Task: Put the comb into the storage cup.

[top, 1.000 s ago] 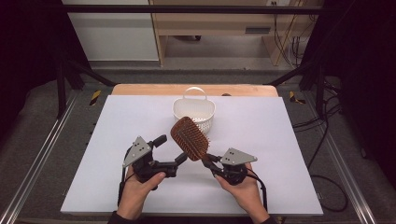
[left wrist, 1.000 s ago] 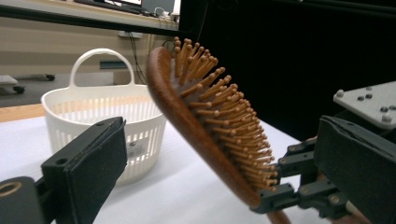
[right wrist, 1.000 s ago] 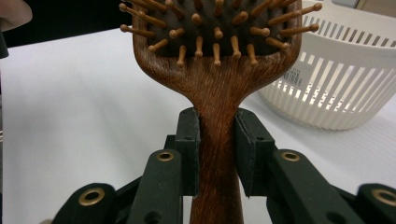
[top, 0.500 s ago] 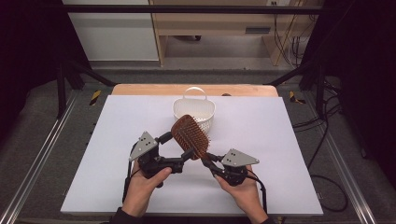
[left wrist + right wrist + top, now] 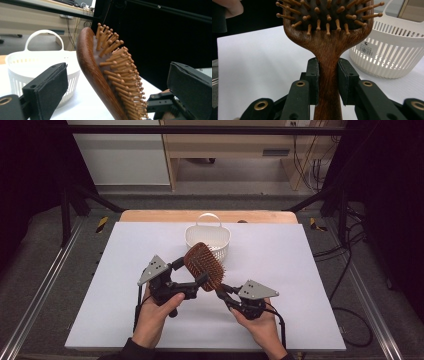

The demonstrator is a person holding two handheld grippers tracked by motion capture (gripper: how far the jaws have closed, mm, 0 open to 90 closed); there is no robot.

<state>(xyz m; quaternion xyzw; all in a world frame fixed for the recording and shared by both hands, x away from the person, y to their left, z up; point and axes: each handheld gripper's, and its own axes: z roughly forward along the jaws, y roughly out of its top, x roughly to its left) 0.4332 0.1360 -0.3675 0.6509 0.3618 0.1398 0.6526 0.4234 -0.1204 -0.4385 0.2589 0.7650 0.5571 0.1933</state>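
Wooden paddle hairbrush [image 5: 204, 266] held up off the white bench [image 5: 300, 270], head tilted up and away toward the left, bristles facing the right side of the high view. Right gripper [image 5: 226, 292] clamped on the brush's handle: in the right gripper view, both black fingers [image 5: 313, 82] pressed flat against either side of the narrow wooden neck, just below where the handle widens into the head. Left gripper [image 5: 190, 275] brought up at the brush head from the left, fingers [image 5: 50, 87] spread wide apart, one on the smooth wooden back side, the other on the bristle side; in the left gripper view, clear space between each pad and the brush, neither pad touching. Brush head seen edge-on there, pins pointing right, standing between the two pads. White slatted plastic basket [image 5: 208, 237] with a loop handle resting on the bench just behind the brush, near the far edge, upright, label on its wall in the right gripper view. One hand wrapped round each gripper body, forearms entering from the near edge of the bench, grey three-cornered plates on top
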